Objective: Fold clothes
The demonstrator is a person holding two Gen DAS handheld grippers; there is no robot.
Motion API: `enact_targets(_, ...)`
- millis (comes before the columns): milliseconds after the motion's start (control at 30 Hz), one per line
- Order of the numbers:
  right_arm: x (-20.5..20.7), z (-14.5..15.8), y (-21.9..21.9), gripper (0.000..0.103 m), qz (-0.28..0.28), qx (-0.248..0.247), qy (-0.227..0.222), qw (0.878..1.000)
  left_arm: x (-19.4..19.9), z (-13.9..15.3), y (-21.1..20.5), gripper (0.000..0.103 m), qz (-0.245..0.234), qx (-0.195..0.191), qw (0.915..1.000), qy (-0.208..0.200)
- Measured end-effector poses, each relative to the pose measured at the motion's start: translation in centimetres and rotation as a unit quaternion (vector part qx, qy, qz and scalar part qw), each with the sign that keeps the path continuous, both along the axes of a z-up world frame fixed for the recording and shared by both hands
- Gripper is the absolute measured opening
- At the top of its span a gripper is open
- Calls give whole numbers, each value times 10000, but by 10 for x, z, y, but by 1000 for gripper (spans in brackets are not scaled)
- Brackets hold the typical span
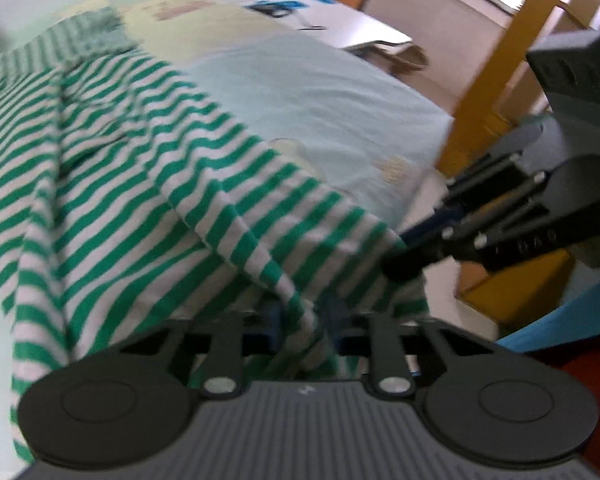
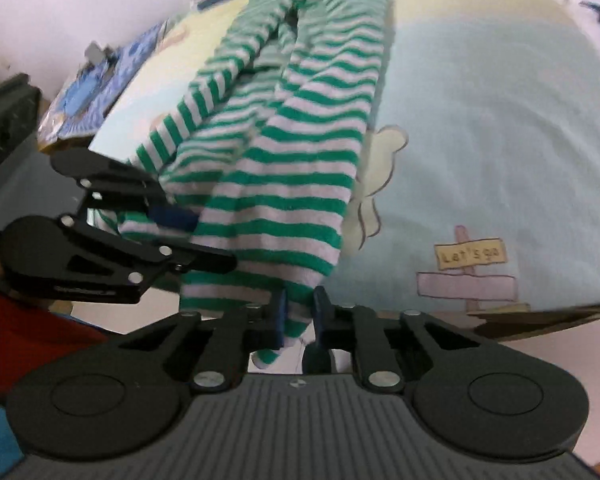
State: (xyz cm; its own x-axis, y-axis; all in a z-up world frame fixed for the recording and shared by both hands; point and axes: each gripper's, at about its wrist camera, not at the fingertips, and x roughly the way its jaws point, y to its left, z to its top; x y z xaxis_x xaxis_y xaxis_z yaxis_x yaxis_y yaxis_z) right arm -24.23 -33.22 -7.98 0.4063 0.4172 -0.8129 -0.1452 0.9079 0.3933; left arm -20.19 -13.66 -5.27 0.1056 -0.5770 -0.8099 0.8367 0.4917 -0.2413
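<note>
A green-and-white striped garment (image 1: 140,184) lies stretched over a pale blue bedsheet (image 1: 320,92). My left gripper (image 1: 300,320) is shut on a fold of its near edge. My right gripper (image 1: 404,256) shows at the right of the left wrist view, pinching the same edge. In the right wrist view the striped garment (image 2: 284,168) runs away from me over the bedsheet (image 2: 480,120). My right gripper (image 2: 300,312) is shut on its hem. My left gripper (image 2: 180,232) shows at the left, also shut on the cloth.
The bed's near edge is just below both grippers. A yellow wooden frame (image 1: 496,64) stands right of the bed. A white table (image 1: 360,24) lies beyond. A blue patterned item (image 2: 96,88) rests at the bed's left edge.
</note>
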Motion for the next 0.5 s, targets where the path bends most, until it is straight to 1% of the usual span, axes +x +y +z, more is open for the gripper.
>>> enact_targets(67, -8, 5, -1, 13, -95, -71, -62, 9999, -4, 2, -3, 14, -296, -94, 9995, -39)
enact_targets(100, -10, 1, 0, 12, -140, -182, 19, 9997, -6, 0, -4, 16, -411, -71, 9991, -67)
enact_targets(133, -12, -4, 0, 7, -184, -292, 100, 9994, -7, -3, -6, 17, -524, -46, 9986, -94)
enact_targets(167, -12, -12, 1, 1, -278, -341, 218, 9988, -8, -6, -8, 16, -538, 28, 9985, -128)
enact_targets(200, -13, -20, 2, 1, -371, -390, 335, 9980, -9, -6, -7, 19, -555, -20, 9983, -163)
enact_targets(233, -14, -28, 2, 2, -464, -437, 451, 9969, -9, -5, -6, 20, -549, -33, 9984, -153)
enact_targets(267, -16, -23, -2, 7, -559, -342, 360, 9972, -9, -3, -4, 20, -499, -41, 9986, -168)
enact_targets(300, -19, -19, -5, 10, -654, -247, 268, 9972, -9, 0, 0, 25, -423, -62, 9989, -211)
enact_targets(333, -21, -15, -9, 15, -749, -152, 176, 9969, -8, 5, 4, 28, -328, -104, 9992, -222)
enact_targets(400, -23, 1, -19, 22, -845, 116, -148, 9962, -7, 15, 17, 42, -93, -222, 9994, -248)
enact_targets(433, -20, 7, -22, 26, -803, 203, -308, 9961, -5, 21, 26, 46, 95, -290, 9992, -263)
enact_targets(467, -16, 11, -22, 26, -682, 220, -411, 9966, -3, 27, 35, 51, 292, -317, 9987, -284)
enact_targets(500, -12, 15, -21, 24, -561, 236, -515, 9968, 0, 32, 47, 53, 571, -292, 9974, -337)
